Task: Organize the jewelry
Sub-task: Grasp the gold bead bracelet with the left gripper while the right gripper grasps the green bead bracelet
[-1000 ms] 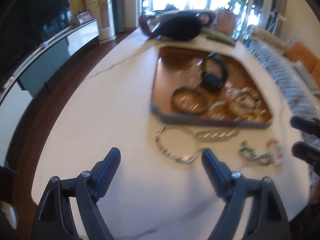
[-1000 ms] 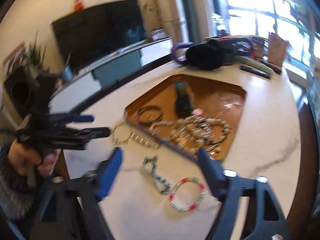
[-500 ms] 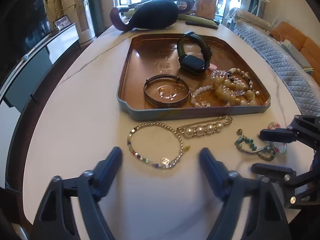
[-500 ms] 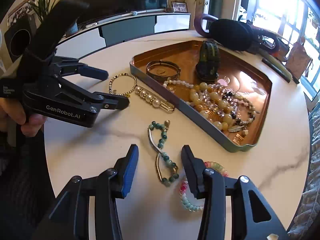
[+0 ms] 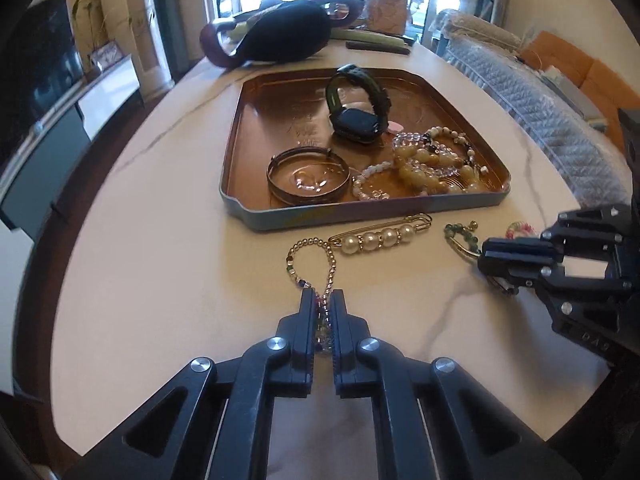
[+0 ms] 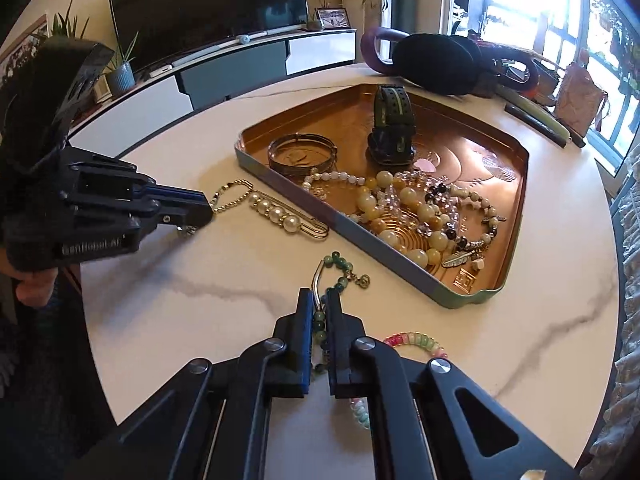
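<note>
- The gold bead bracelet (image 5: 316,256) lies on the white marble table (image 5: 160,280), just in front of the tray; its near end runs between the fingers of the left gripper (image 5: 323,304), which are pressed together and pinch it.
- The far loop of that bracelet stays flat on the table and touches the end of the pearl pin (image 5: 380,235).
- The green bead bracelet (image 6: 340,276) lies on the table near the tray's front corner; the right gripper (image 6: 319,300) has its fingers closed on the bracelet's near part, with a curved silver bar and green beads showing between them.
- A pastel bead bracelet (image 6: 416,340) lies just beside the right gripper, partly hidden under its right finger.
- The pearl pin lies along the tray's front wall, between the two pinched bracelets.
- The copper tray (image 5: 360,216) holds a dark watch (image 5: 356,108), a bronze bangle (image 5: 306,178) and a heap of cream and dark bead strands (image 5: 432,160).
- Behind the tray sits a black pouch with a purple handle (image 5: 280,36).
- The gold bracelet is a thin string of small gold beads with coloured ones near the pinched end; the green one carries a small gold charm (image 6: 362,280) at its far end.
</note>
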`<state>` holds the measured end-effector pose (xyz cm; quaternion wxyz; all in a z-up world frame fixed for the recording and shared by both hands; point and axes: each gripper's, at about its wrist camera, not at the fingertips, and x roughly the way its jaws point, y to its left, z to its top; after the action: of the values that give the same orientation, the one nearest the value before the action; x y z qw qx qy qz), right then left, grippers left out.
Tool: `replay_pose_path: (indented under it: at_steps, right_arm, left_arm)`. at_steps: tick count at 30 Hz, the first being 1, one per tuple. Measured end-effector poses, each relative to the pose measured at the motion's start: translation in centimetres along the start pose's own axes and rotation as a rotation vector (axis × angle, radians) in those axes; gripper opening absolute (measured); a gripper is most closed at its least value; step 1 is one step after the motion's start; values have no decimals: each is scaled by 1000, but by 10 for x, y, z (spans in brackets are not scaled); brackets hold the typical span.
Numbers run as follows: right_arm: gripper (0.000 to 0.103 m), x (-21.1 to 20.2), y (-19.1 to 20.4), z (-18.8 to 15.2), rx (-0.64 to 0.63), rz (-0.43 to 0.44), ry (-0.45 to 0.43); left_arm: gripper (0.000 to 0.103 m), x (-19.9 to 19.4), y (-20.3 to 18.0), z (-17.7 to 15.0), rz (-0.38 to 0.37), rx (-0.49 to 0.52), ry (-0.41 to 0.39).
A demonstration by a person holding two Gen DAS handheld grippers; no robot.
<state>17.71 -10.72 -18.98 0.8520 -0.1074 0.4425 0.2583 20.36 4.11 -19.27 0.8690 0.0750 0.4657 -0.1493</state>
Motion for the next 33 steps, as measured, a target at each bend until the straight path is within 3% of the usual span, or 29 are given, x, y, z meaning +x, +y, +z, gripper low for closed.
replay_pose_path:
  at_steps: [22, 27, 33]
  right_arm:
    - [6, -27, -6, 7, 43, -9, -114]
    - [6, -32, -18, 8, 117, 35, -145]
    - [6, -54, -38, 7, 248, 200, -232]
  left_arm:
    - [4, -17, 0, -1, -40, -13, -46]
    - [4, -25, -2, 1, -63, -29, -75]
    - [4, -52, 7, 7, -102, -92, -168]
